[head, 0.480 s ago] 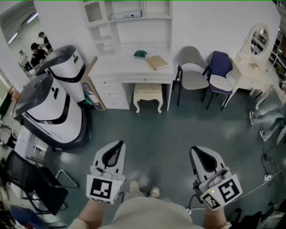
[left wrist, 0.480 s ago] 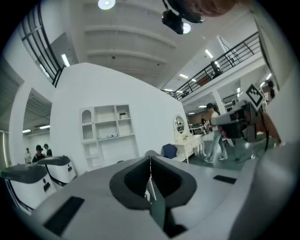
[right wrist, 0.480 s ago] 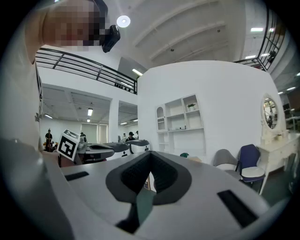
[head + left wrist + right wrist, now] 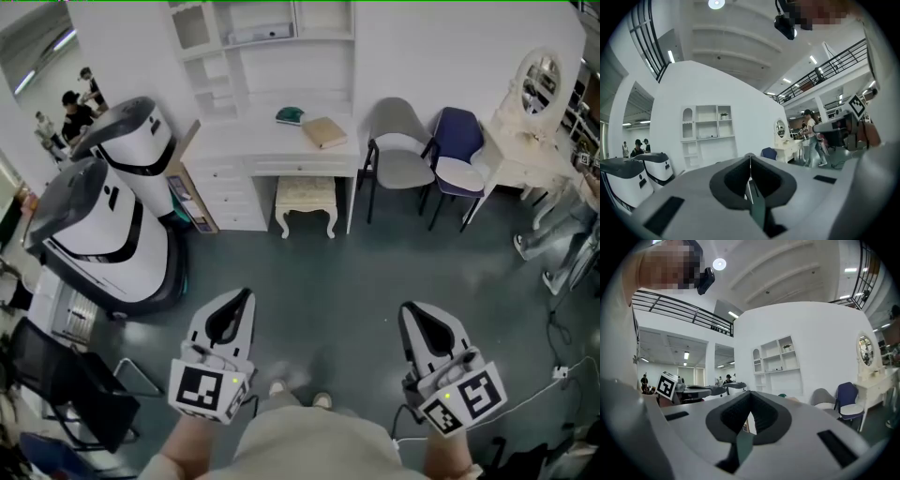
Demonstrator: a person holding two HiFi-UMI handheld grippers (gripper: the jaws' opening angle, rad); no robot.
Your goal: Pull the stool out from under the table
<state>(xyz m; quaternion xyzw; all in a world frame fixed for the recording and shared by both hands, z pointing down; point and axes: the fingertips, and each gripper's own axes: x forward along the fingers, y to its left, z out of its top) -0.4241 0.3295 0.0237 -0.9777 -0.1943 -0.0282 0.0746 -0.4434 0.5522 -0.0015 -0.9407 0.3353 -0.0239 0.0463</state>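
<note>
**Grey floor, stool tucked under the desk, both grippers closed and empty**

Grey floor fills the middle of the head view, with a white wall along the top. At upper centre stands a white table (image 4: 272,148) with shelves above it and drawers on its left side. The cream stool (image 4: 306,201) stands in the knee space under the table top, between the drawers and the table's right leg. On the table top lie a tan book (image 4: 324,132) and, just left of it, a small green object (image 4: 290,115).

Right of the table are a grey chair (image 4: 401,150) and a navy chair (image 4: 457,161), side by side. A white dressing table (image 4: 525,155) with an oval mirror sits in the upper right corner. Two large white-and-black machines (image 4: 103,234) stand at the left.

At the lower edge, the left gripper (image 4: 246,294) and the right gripper (image 4: 410,309) are held level, well apart from the stool. Each gripper's own view shows its jaws pressed together with nothing between them.
</note>
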